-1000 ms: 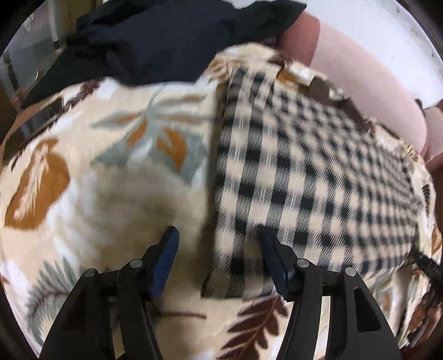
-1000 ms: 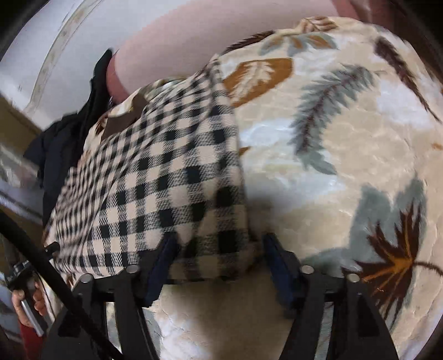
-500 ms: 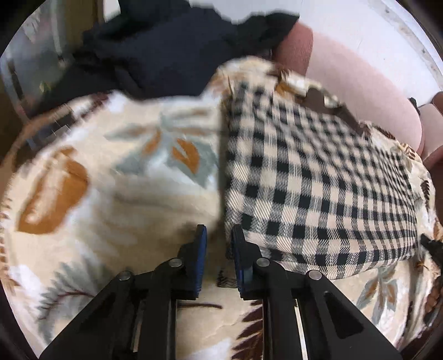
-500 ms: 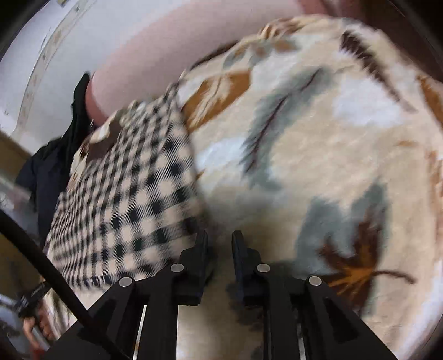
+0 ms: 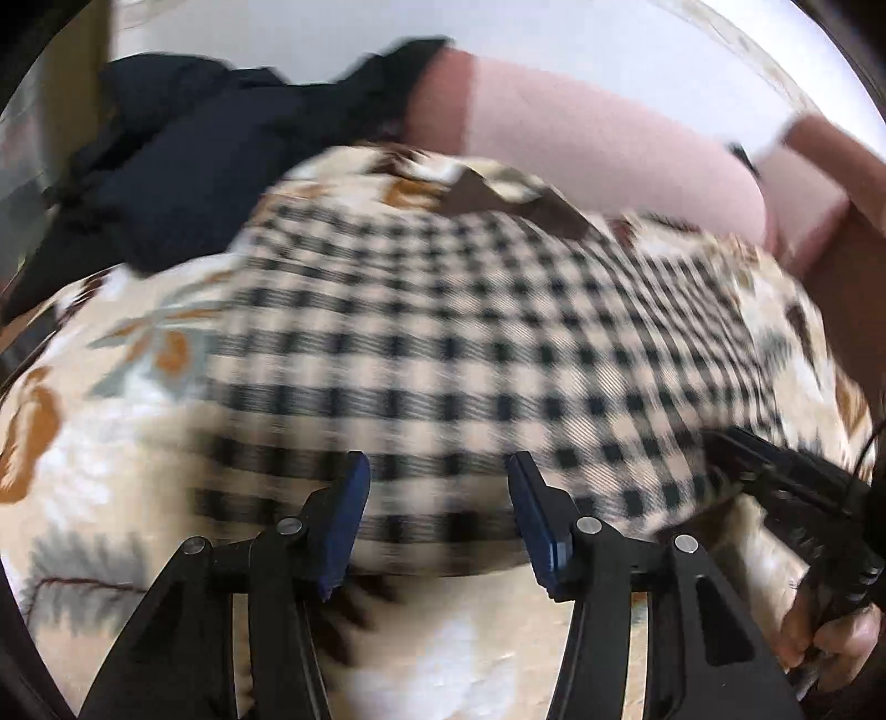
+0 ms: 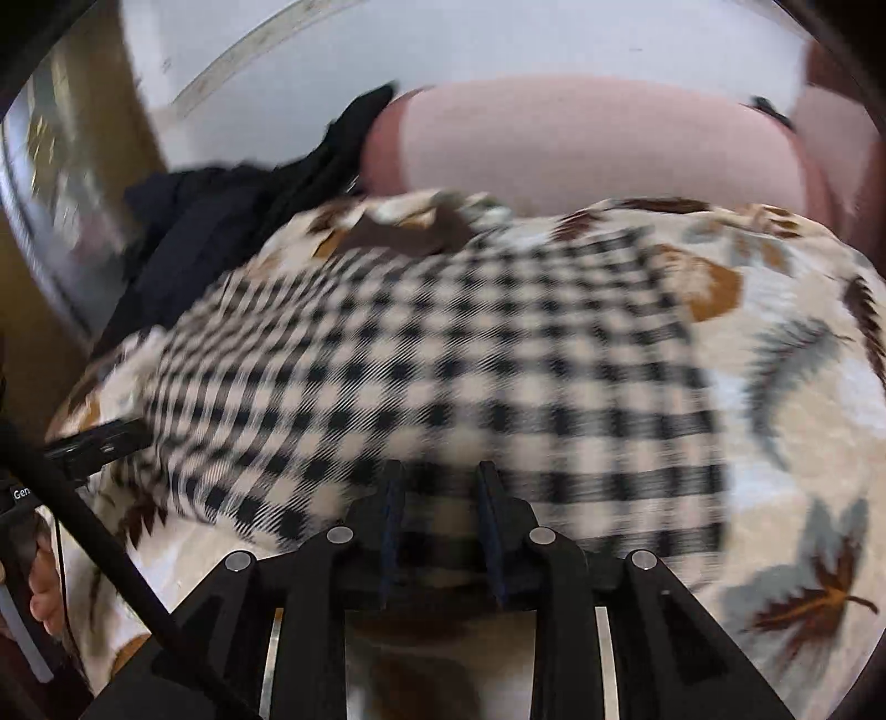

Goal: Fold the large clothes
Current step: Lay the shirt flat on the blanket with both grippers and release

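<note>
- A folded black-and-cream checked garment (image 5: 470, 343) lies flat on a cream blanket (image 5: 111, 454) printed with brown, orange and grey leaves.
- Behind it, a pink cushion (image 5: 581, 149) runs along a white wall (image 5: 554, 50); a heap of dark navy clothing (image 5: 183, 166) sits at the blanket's far left corner.
- In the left wrist view, the left gripper (image 5: 437, 520) hovers at the garment's near edge. Its blue-padded jaws have just been opening and stand apart; checked cloth shows in the gap, but the pads do not press on it.
- In the right wrist view, the right gripper (image 6: 440, 526) has narrow jaws that have just been opening slightly. The garment's near hem lies between them; motion blur hides whether the pads pinch it, so I cannot tell.
- Each view catches the other gripper at its edge, partly cut off, with fingers (image 5: 830, 648) of a hand on its handle.
- Both views are smeared, so the garment's edges and brown collar (image 5: 498, 194) are soft.
- The garment's long axis runs left to right across both views, collar on the far side toward the cushion.
</note>
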A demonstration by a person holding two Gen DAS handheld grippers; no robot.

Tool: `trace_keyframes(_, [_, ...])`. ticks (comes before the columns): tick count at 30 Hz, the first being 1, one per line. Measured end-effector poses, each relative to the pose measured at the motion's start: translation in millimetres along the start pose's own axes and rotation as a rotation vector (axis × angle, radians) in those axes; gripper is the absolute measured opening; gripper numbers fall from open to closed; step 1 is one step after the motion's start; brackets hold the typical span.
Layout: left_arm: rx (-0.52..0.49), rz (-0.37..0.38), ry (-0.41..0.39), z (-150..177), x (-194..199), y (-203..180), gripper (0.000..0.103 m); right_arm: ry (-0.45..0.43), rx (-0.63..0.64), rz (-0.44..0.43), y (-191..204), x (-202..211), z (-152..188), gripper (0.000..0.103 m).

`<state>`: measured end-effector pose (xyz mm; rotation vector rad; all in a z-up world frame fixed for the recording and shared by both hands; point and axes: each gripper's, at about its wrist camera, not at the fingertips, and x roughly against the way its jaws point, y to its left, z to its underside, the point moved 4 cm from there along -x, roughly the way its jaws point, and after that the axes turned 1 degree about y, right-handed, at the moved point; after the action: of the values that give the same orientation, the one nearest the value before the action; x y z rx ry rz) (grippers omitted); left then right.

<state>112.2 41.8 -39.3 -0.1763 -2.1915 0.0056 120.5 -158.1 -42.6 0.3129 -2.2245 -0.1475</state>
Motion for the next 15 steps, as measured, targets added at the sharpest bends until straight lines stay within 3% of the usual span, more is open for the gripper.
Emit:
trace_keyframes(5, [-0.122,-0.104,0.051,14.3,-23.1,-15.7,0.052,0.081,0.045,0.052,-10.6,-24.8,7.6,0.028])
trace_keyframes(9, [-0.07,-0.112,0.057,13.3,-21.7,7.2,0.052,0.09,0.005,0.118,-40.2,-19.0,1.8,0.027])
trace_keyframes(15, [0.037,-0.164,0.059,16.0,-11.9,51.4,0.052,0.086,-0.057,0.122,-63.3,-9.2,-0.5,0.026])
